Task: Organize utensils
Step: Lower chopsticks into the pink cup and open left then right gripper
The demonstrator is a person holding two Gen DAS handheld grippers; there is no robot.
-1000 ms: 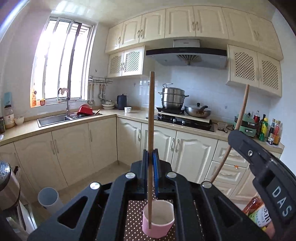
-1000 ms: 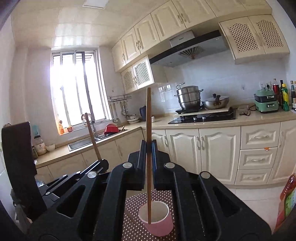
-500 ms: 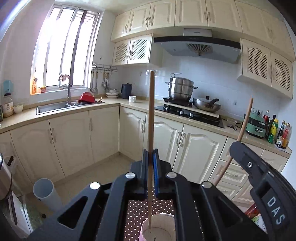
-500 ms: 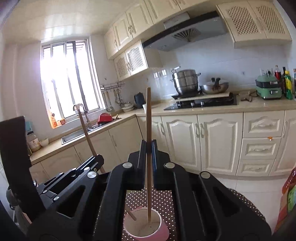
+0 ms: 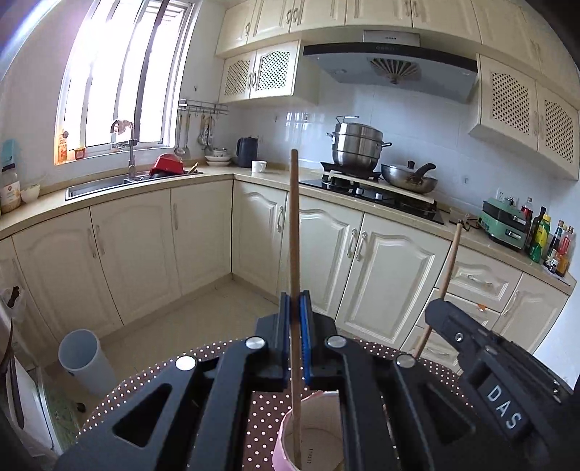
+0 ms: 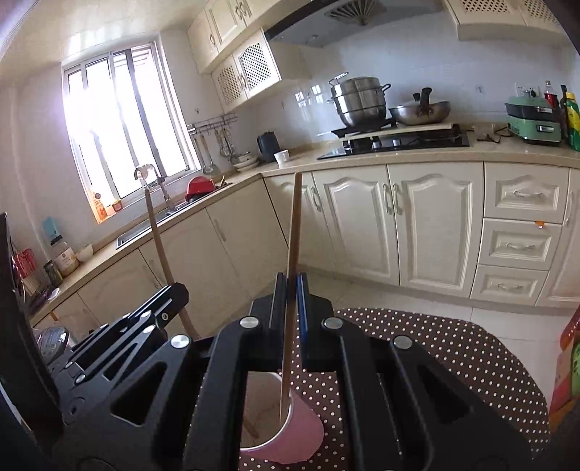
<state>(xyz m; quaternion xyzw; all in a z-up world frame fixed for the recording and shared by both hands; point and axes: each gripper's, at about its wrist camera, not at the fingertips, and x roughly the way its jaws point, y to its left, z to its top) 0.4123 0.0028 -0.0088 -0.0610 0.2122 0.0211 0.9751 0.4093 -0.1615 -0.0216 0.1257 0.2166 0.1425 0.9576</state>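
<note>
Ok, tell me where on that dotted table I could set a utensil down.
Free: dotted tablecloth right of the pink cup, out to its rim. Crowded: around the cup, where both grippers, left and right, lower chopsticks.

Beside the black gas hob (image 5: 373,194): stacked steel steamer pot (image 5: 357,145), steel wok (image 5: 409,178), white mug (image 5: 259,166), green electric cooker (image 5: 502,223)

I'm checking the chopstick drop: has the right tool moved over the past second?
Yes. The right tool has come down and tilted forward: against the stove hood, its chopstick tip sits lower, reaching into the pink cup.
</note>
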